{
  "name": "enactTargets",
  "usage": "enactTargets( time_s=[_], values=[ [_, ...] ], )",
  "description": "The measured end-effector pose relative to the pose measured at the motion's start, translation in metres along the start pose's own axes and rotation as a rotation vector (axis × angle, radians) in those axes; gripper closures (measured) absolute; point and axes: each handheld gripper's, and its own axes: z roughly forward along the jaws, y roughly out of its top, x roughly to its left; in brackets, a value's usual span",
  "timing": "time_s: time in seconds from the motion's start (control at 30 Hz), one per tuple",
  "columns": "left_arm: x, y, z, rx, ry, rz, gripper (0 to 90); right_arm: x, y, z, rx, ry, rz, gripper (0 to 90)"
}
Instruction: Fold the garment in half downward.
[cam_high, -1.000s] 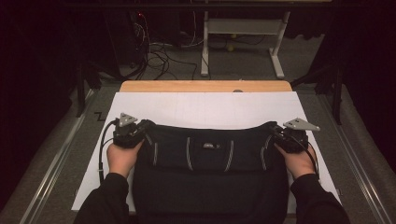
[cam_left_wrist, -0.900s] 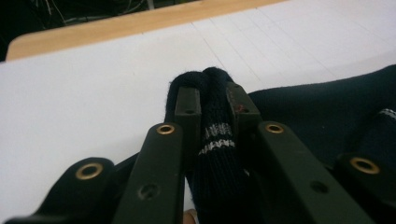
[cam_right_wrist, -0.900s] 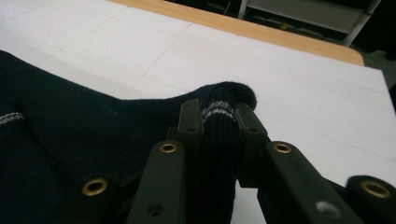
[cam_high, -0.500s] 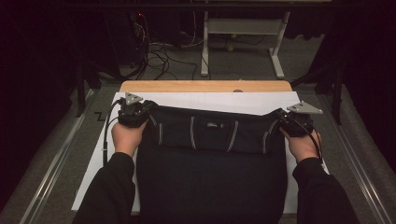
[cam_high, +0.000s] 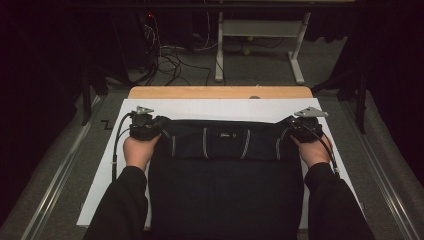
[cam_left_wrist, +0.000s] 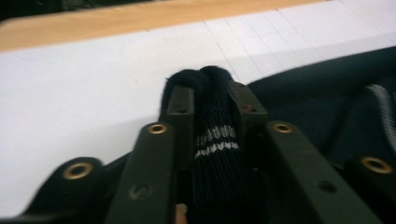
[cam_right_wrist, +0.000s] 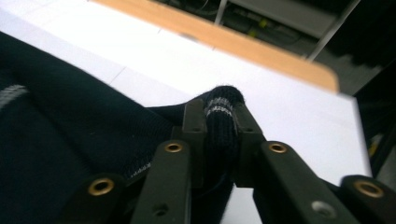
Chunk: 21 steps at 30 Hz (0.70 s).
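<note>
Lying flat on the white sheet (cam_high: 200, 107) that covers the table (cam_high: 220, 92), a dark knitted garment (cam_high: 225, 180) spreads from the far middle of the sheet down to the near edge, where it runs out of the high view between the person's sleeves. Its far end is folded into a band crossed by several short pale stripes, with a small pale label at the middle of the band.

At the far left corner of that band sits the left gripper (cam_high: 150, 125), held in the person's left hand (cam_high: 140, 150). In the left gripper view its black fingers (cam_left_wrist: 180, 105) stand on either side of a bunched ridge of dark ribbed knit with two thin pale stripes across it, and the cloth fills the gap between them. The jaws have just been opening a little, yet the fabric is between them and the pads look to be pressed against it.

At the far right corner of the band sits the right gripper (cam_high: 300, 127), held in the right hand (cam_high: 312, 150), a cable trailing back along the wrist. In the right gripper view its fingers (cam_right_wrist: 194, 119) are clamped on a similar rolled edge of the knit, striped pale near the top, with the rest of the garment lying dark to the left.

Between the two grippers the band lies nearly straight across the sheet. Beyond the table's bare wooden far edge, cables (cam_high: 170, 55) lie on a grey floor beside a pale metal frame (cam_high: 260, 40).
</note>
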Motion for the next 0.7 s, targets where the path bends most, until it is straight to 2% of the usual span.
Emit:
enactTargets(
  time_s=[0.07,0.1,0.2,0.27,0.33,0.37,0.43,0.5,0.6,0.7],
  values=[
    [0.002,-0.001,0.001,0.020,-0.001,-0.005,51.2,0.001,-0.003,0.003,0.017,0.001,0.009,67.3],
    [0.003,-0.003,-0.001,0.014,0.004,-0.008,47.9,0.001,-0.004,0.003,0.021,0.001,0.022,62.1],
    [0.008,-0.007,-0.008,-0.004,-0.018,-0.047,42.8,-0.001,-0.007,0.000,0.020,0.003,0.054,50.4],
    [0.006,-0.011,-0.016,-0.021,-0.036,-0.051,40.3,0.000,-0.008,-0.005,0.011,0.009,0.059,47.5],
    [0.001,-0.015,-0.023,-0.047,-0.057,-0.031,38.4,0.004,-0.012,-0.014,-0.017,0.018,0.048,45.6],
    [-0.004,-0.020,-0.025,-0.048,-0.075,-0.006,38.4,0.005,-0.014,-0.017,-0.024,0.025,0.048,44.7],
    [-0.011,-0.026,-0.024,-0.023,-0.106,0.022,37.9,0.010,-0.022,-0.025,-0.031,0.067,0.053,41.9],
    [-0.018,-0.036,-0.018,0.025,-0.137,0.054,36.4,0.015,-0.029,-0.028,-0.022,0.109,0.059,40.6],
    [-0.023,-0.050,-0.006,0.090,-0.182,0.063,36.3,0.028,-0.042,-0.033,-0.020,0.149,0.042,40.9],
    [-0.028,-0.058,0.005,0.156,-0.190,0.084,37.9,0.039,-0.054,-0.031,0.019,0.198,0.041,40.6]
  ],
)
